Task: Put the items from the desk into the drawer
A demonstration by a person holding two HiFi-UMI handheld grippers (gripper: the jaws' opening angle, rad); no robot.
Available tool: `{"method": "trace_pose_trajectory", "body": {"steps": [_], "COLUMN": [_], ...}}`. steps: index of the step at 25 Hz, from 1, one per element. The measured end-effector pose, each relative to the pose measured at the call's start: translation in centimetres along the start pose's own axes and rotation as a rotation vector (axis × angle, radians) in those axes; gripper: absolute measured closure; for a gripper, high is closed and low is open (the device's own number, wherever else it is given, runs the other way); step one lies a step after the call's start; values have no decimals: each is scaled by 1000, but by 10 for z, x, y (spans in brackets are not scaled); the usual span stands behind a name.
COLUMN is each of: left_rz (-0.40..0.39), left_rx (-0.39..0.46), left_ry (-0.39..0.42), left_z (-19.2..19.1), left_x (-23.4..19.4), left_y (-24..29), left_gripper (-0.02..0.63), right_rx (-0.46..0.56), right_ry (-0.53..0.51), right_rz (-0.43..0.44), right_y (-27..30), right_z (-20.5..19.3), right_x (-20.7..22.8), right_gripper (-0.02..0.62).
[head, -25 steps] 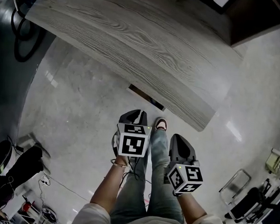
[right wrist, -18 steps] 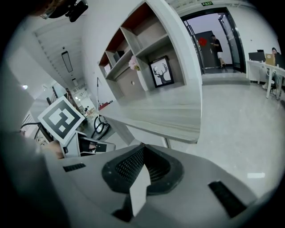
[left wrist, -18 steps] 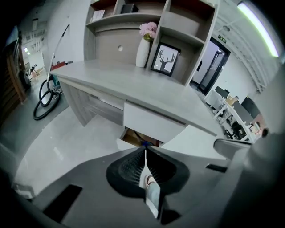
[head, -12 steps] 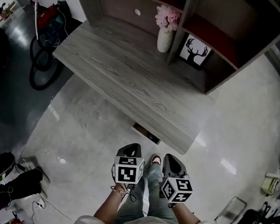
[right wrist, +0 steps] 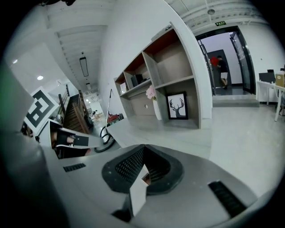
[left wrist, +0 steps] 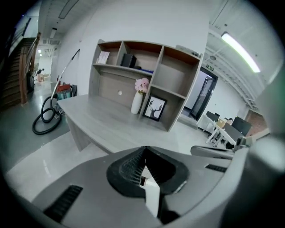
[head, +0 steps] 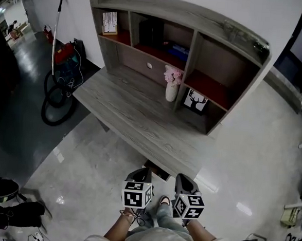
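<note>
Glossy pale floor [head: 272, 151], white wall [head: 211, 0], grey wooden desk [head: 126, 110], shelf hutch [head: 187, 68]

A grey wood-grain desk [head: 133, 116] was seen on a pale, glossy floor [head: 86, 164], with a shelf unit [head: 233, 48] of the same wood set along its far edge. On the desktop a white vase [head: 171, 91] of pink flowers was placed before the unit's upright divider, a framed deer picture [head: 195, 101] was propped in the open bay beside it, and a drawer front [head: 144, 65] with one pale knob was fitted left of the vase. A card [head: 110, 23], a dark box [head: 149, 31] and something blue [head: 179, 50] were kept on the upper shelves, and a black coiled hose [head: 54, 100] was left on the floor by the desk's left end.
</note>
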State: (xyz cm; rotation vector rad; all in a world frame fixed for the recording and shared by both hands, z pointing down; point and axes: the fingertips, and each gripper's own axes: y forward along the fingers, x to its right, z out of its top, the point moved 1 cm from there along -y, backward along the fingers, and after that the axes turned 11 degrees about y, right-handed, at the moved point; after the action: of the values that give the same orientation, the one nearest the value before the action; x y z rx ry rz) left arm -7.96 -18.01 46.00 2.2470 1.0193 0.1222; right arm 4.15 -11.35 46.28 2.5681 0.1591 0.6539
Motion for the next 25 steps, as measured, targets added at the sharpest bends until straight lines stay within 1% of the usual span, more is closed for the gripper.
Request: {"method": "trace_pose_trajectory", "body": {"steps": [3, 5, 8, 11, 18, 25], "left_rz": [1, 9, 24, 19, 42, 81], "left_rx": [57, 83, 112, 135, 161, 156], "left_ry": [10, 32, 72, 83, 84, 87], "left_z": [23, 34, 46, 53, 63, 72], "left_x": [2, 4, 9, 17, 20, 11], "left_y": [-16, -26, -37, -43, -39, -30], "left_gripper": [597, 597, 598, 598, 598, 598], "right_rx": [22, 36, 63, 90, 135, 145], "right_ry": [-21, -32, -46, -61, -94, -99], "right_rz": [9, 16, 23, 29, 54, 67], "right_y": [-7, -11, -16, -19, -13, -4], "right_z": [15, 24, 38, 53, 84, 95], "right_x": [-7, -12, -17, -20, -29, -32], "right_gripper": [597, 597, 597, 597, 597, 597]}}
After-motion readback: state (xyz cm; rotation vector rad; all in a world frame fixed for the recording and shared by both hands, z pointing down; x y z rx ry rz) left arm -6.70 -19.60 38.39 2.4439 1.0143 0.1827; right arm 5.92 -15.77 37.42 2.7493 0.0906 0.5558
